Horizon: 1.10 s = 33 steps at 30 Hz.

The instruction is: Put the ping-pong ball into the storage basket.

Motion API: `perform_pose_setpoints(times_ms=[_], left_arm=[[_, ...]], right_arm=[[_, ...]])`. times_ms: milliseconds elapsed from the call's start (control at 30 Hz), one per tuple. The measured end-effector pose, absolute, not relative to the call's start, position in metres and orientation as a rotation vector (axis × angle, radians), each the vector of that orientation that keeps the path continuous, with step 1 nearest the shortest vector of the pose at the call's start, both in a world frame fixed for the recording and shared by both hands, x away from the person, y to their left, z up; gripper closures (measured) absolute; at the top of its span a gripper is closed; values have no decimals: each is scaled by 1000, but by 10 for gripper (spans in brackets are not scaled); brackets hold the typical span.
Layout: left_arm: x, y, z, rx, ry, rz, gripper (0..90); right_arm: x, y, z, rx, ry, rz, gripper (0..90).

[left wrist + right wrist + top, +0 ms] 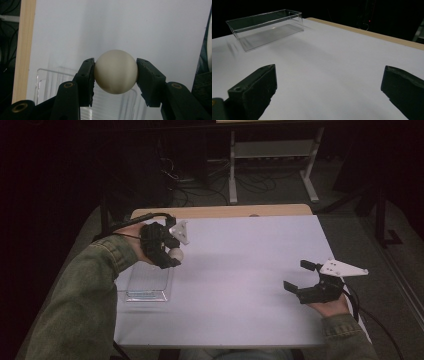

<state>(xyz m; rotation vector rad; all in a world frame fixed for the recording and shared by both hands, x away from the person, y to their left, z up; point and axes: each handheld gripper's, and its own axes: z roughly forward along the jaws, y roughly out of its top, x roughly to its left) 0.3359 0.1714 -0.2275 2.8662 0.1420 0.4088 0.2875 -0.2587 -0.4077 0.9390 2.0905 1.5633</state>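
A cream-white ball sits pinched between the two black jaws of my left gripper, which is shut on it. From above, that gripper hangs at the table's left, over the far end of a clear plastic box, with the ball at its tip. The box lies right below the ball in the left gripper view. My right gripper rests low at the table's right side, jaws wide apart and nothing between them. Its own view looks across the white table to the clear box.
The white tabletop has a wooden strip along its far edge. Beyond it stand a metal frame and loose cables on a dark floor. A green sleeve comes in at the lower left.
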Motion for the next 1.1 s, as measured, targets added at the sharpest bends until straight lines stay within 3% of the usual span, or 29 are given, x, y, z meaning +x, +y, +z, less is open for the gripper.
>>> perform_pose_setpoints(times_ms=[1100], left_arm=[[346, 226, -234, 2891, 257, 442, 508]], right_arm=[[282, -263, -405, 951, 2049, 1580, 0]])
